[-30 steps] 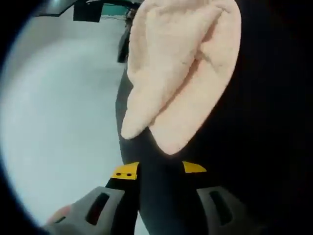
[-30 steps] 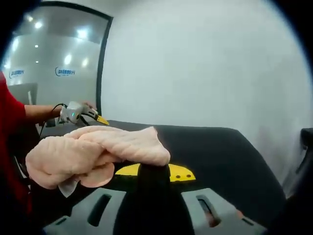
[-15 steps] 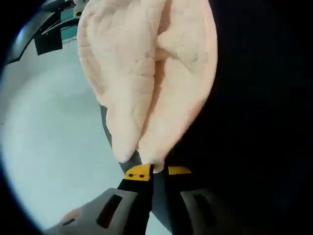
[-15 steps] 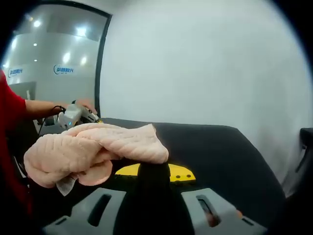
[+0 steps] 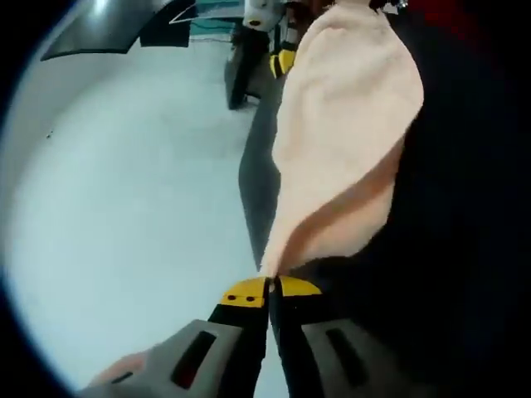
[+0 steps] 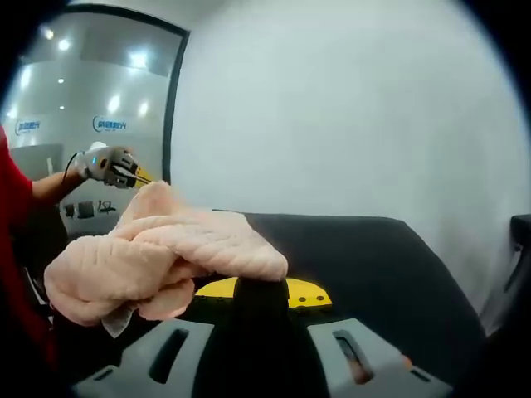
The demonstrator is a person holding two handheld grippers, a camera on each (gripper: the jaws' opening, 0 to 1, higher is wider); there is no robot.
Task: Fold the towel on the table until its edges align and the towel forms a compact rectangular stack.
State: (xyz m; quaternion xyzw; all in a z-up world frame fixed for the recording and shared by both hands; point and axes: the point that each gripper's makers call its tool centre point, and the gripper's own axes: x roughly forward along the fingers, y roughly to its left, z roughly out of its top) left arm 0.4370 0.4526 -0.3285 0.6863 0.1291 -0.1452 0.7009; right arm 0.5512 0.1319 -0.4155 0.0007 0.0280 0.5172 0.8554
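Pinching towel [image 5: 344,149] corner, left gripper [image 5: 271,286] over black table [image 6: 365,257].

Colours and patterns observed across both gripper views.

The towel [image 5: 348,141] was pale peach throughout, plain in the left gripper view and marked with fine ribbed ridges [image 6: 166,257] in the right gripper view. The table [image 6: 357,257] surface was black and unpatterned. The left gripper [image 5: 272,288] had yellow tips on black jaws, with grey housing below bearing dark slots; the right gripper [image 6: 264,292] showed the same yellow, black and grey scheme, its yellow plate carrying small dark dots. The wall [image 6: 348,108] was plain white. A sleeve [image 6: 12,215] at the edge was red.
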